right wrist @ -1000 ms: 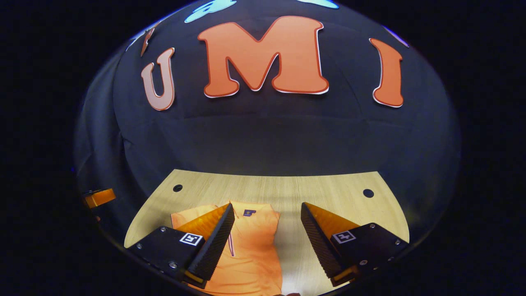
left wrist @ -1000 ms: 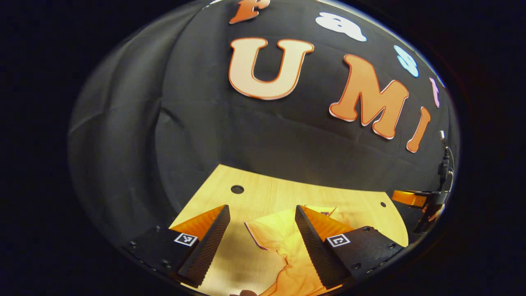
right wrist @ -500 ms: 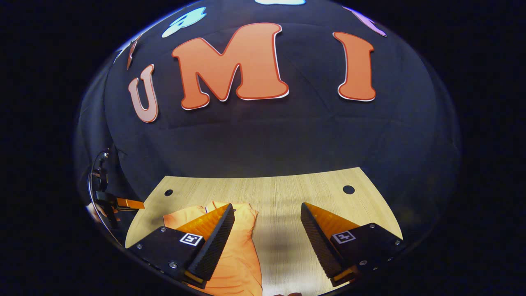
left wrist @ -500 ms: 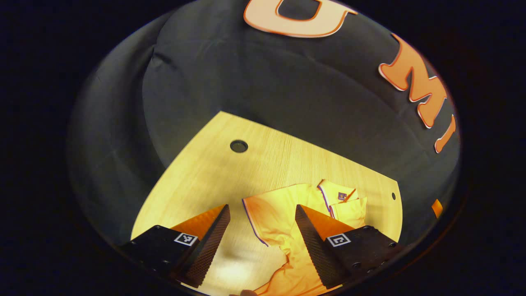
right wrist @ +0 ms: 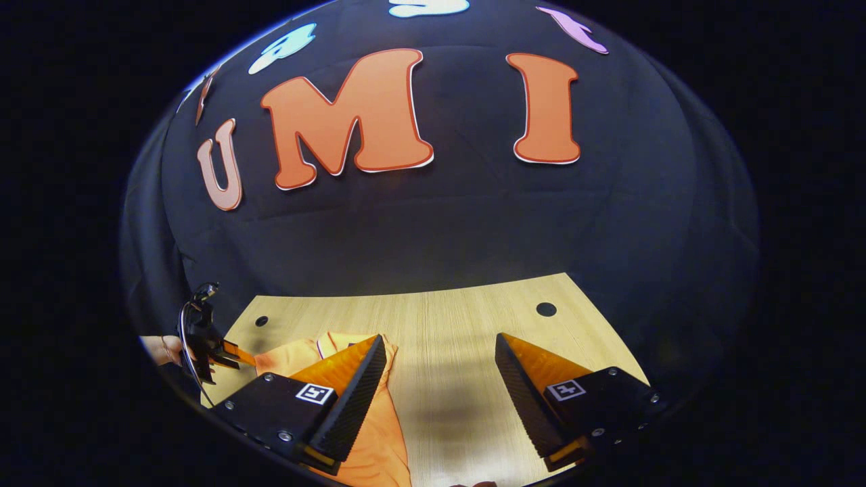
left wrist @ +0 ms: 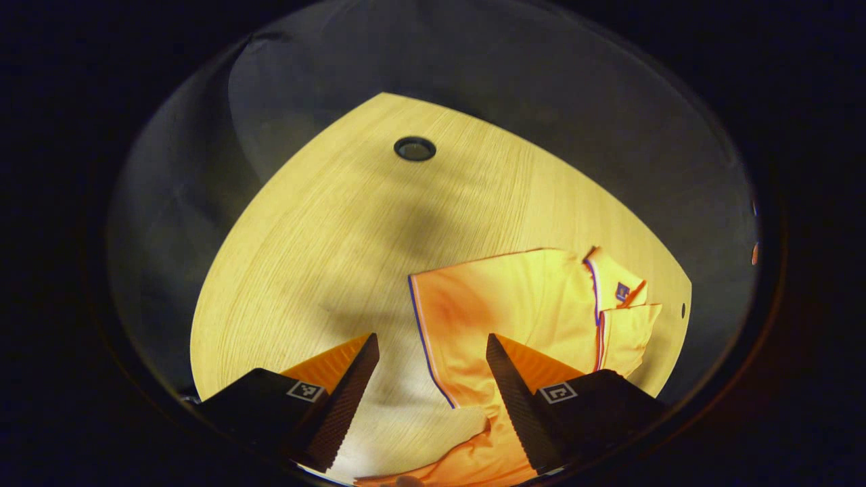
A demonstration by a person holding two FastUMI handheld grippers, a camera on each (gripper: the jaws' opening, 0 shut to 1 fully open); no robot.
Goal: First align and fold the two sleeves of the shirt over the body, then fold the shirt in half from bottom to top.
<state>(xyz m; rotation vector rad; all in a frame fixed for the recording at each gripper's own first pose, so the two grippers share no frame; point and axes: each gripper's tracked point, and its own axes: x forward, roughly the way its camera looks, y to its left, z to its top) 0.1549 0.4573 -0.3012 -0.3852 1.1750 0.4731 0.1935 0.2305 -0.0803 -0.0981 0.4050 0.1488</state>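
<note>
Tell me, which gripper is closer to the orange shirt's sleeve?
Left, I think. The left gripper hangs open with the sleeve edge between its fingers. The right gripper is open over bare table, off to the shirt's side.

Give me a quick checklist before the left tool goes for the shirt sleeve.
1. Left tool open: ok, wide gap.
2. Sleeve within the left tool's line: ok, its striped edge lies between the fingers.
3. Sleeve flat on the table: ok.
4. Shirt body flat: not ok, cloth bunches near the bottom.
5. Right tool open and off the shirt: ok.
6. Other sleeve already folded: cannot tell.
</note>
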